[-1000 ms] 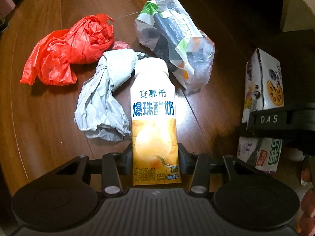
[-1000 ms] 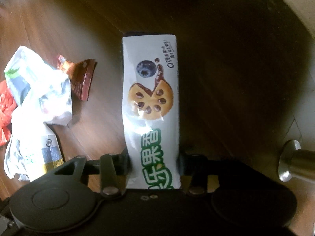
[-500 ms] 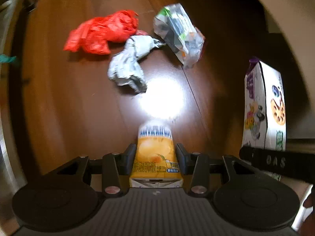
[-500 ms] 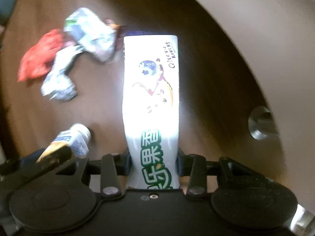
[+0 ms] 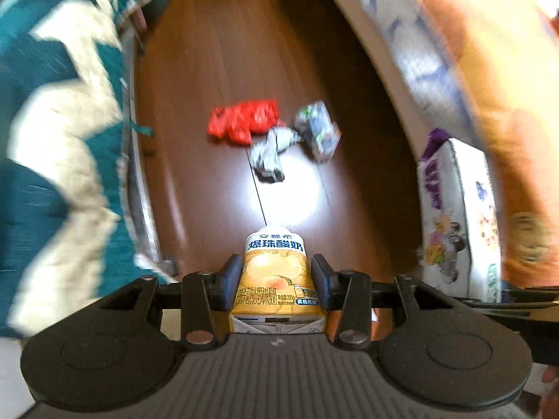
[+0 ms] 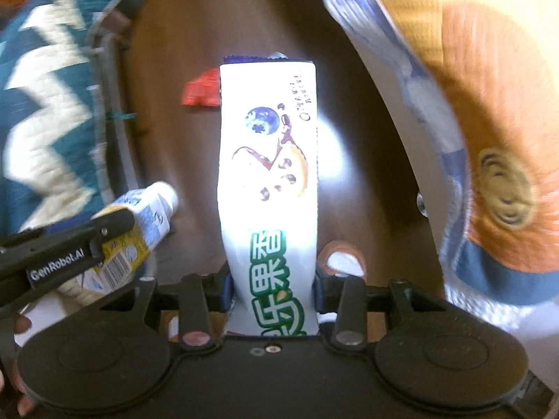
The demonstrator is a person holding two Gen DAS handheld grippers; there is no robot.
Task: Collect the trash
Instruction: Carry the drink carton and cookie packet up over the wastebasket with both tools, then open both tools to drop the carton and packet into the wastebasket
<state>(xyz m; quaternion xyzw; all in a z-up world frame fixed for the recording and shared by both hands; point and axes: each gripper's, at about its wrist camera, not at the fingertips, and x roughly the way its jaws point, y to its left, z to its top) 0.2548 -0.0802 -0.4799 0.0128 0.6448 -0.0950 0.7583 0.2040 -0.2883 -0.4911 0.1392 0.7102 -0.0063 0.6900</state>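
Note:
My left gripper (image 5: 276, 272) is shut on a yellow yogurt carton (image 5: 276, 279) with a white top, held high above the brown wooden floor (image 5: 209, 70). The right gripper (image 6: 272, 289) is shut on a tall white biscuit box (image 6: 269, 174) printed with a blueberry and green letters. Far below lie a red plastic bag (image 5: 244, 124), a crumpled grey wrapper (image 5: 269, 155) and a silvery snack bag (image 5: 318, 131). In the right wrist view the left gripper with the carton (image 6: 139, 223) shows at the left, and the biscuit box (image 5: 454, 216) shows at the right of the left wrist view.
A teal and cream zigzag cushion (image 5: 52, 122) fills the left side. An orange and blue patterned fabric (image 6: 489, 139) over a pale curved edge runs along the right. A small metal knob (image 6: 421, 204) sits near that edge.
Both grippers have risen far above the floor with the carton and the box still gripped. The trash pile looks much smaller, and the cushion and orange fabric have come into view.

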